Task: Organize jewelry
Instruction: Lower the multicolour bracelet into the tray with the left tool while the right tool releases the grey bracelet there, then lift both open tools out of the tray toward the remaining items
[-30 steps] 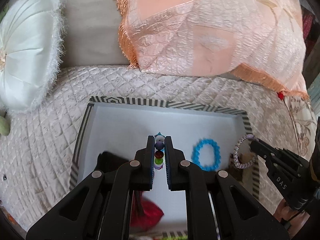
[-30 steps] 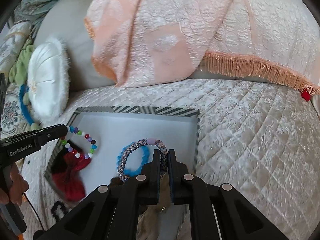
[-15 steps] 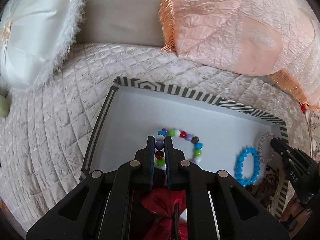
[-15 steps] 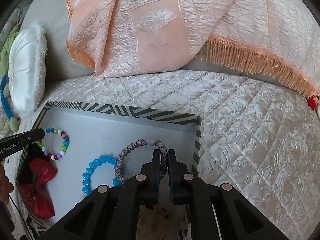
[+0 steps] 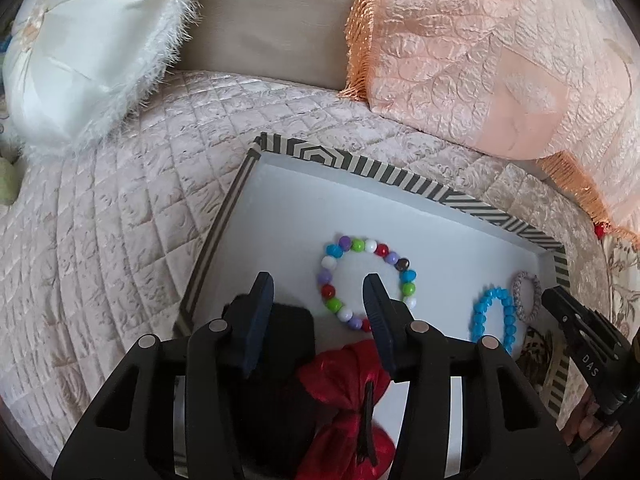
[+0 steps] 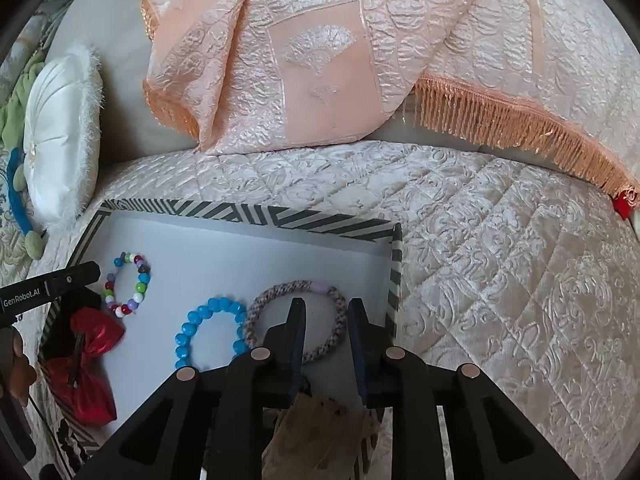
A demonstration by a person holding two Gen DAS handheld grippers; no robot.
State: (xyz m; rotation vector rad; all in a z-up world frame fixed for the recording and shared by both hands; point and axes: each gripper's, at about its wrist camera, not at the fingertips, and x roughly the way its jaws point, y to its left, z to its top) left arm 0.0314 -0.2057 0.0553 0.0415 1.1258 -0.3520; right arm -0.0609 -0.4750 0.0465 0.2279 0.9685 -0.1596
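Note:
A white tray with a striped rim (image 5: 360, 172) (image 6: 240, 212) lies on the quilted bed. In it lie a multicoloured bead bracelet (image 5: 366, 282) (image 6: 128, 286), a blue bead bracelet (image 5: 492, 320) (image 6: 210, 332) and a braided grey-pink band (image 5: 526, 296) (image 6: 298, 322). My left gripper (image 5: 318, 294) is open, just left of and above the multicoloured bracelet. My right gripper (image 6: 326, 312) is open over the braided band, which lies flat between and under its fingers.
A red bow clip (image 5: 352, 408) (image 6: 86, 364) and a black item (image 5: 280, 344) lie at the tray's near end. A white round cushion (image 5: 80, 52) and a peach fringed pillow (image 6: 320, 48) sit behind the tray. A brown patterned item (image 6: 320, 424) lies under my right gripper.
Both grippers have opened. The multicoloured bracelet has left the left gripper and the braided band has left the right gripper; both now lie in the tray.

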